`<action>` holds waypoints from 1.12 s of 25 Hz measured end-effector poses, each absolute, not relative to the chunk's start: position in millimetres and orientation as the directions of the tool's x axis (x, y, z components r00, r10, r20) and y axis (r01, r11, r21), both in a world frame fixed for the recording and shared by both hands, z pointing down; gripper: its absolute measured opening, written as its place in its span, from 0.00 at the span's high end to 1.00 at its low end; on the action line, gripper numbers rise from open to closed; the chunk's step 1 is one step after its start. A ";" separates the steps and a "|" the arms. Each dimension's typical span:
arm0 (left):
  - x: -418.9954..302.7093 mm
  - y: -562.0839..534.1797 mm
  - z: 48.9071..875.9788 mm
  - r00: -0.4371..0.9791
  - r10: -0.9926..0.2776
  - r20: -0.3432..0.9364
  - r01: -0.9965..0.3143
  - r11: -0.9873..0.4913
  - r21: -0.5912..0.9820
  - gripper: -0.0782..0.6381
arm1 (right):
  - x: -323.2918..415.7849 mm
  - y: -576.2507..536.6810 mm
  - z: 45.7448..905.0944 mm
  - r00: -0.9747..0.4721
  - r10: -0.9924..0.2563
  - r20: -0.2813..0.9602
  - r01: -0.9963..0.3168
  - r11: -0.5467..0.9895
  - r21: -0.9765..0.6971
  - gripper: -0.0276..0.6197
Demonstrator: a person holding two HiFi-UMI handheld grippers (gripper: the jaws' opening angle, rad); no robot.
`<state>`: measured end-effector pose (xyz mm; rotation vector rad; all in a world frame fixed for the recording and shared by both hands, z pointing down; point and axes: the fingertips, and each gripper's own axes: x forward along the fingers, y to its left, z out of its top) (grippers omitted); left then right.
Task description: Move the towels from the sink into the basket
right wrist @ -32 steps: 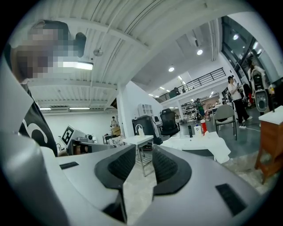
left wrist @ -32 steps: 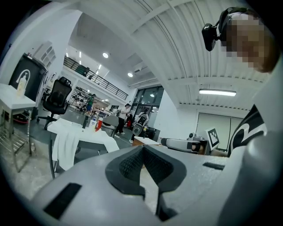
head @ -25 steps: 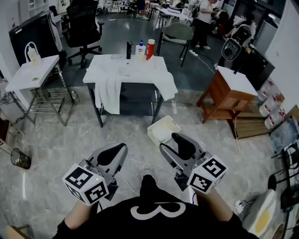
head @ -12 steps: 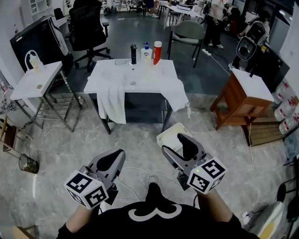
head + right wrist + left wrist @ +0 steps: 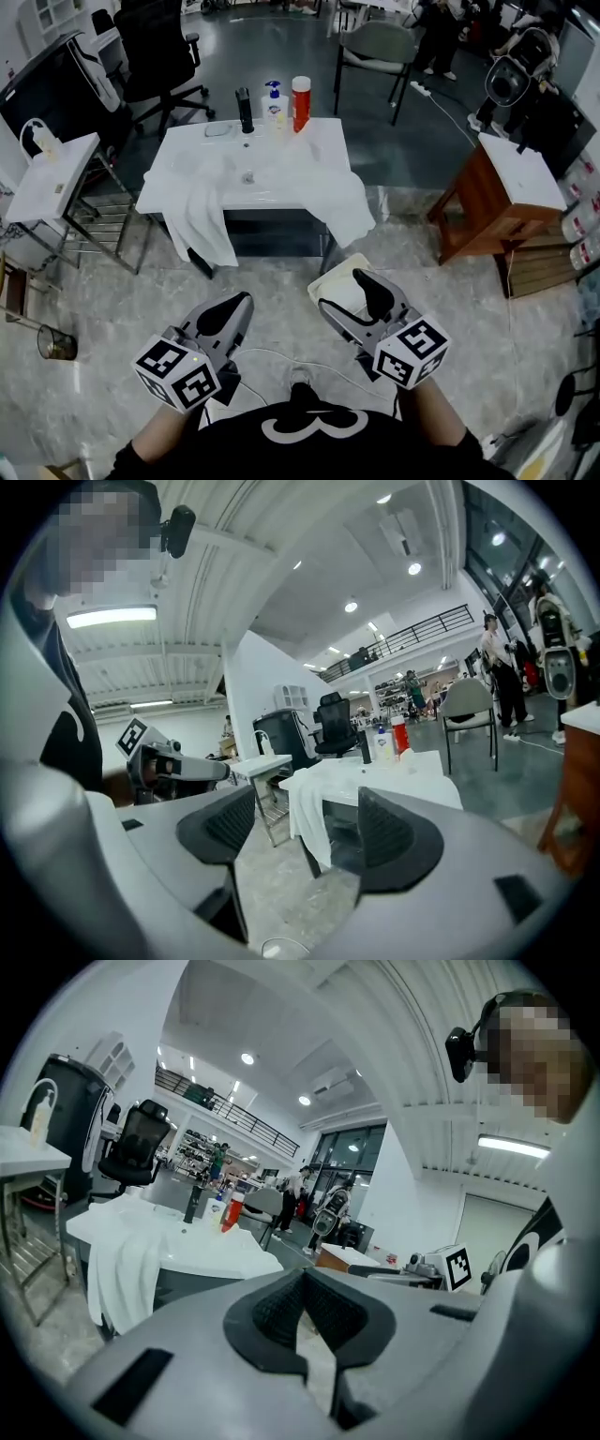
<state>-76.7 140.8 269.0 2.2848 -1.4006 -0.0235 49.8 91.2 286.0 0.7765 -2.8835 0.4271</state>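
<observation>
Facing the sink (image 5: 281, 150) from well back, the person holds both grippers low over the floor (image 5: 112, 300), neither near a towel yet. The left gripper (image 5: 234, 305) has its jaws pressed together with nothing between them. The right gripper (image 5: 343, 292) stands spread and empty, and its jaws have just been opening.

Two white towels spill over the sink's front edge. The left towel (image 5: 204, 225) hangs in a long fold down the front. The right towel (image 5: 345, 208) drapes over the near right corner. Both look soft, light and limp, so they should bunch and trail rather than lift flat. They may be damp and a little heavier than they seem, though that cannot be told from here. The best hold is probably a thick gathered fold near the rim, not the dangling tip, so the cloth does not slip out or drag.

The basket (image 5: 330, 279) sits on the floor just in front of the sink, partly hidden behind the right gripper. A faucet (image 5: 246, 111) and two bottles (image 5: 287, 99) stand at the sink's back edge, clear of the towels. The floor is pale marbled tile. A wooden side table (image 5: 502, 197) stands to the right, a small white table (image 5: 52, 178) to the left, and chairs stand beyond.
</observation>
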 end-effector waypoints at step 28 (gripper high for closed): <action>-154.2 -103.1 291.6 0.586 -0.775 0.236 -0.771 -0.444 0.456 0.88 | -30.1 -146.7 324.9 -0.758 -0.531 0.379 -0.623 0.762 -0.178 0.46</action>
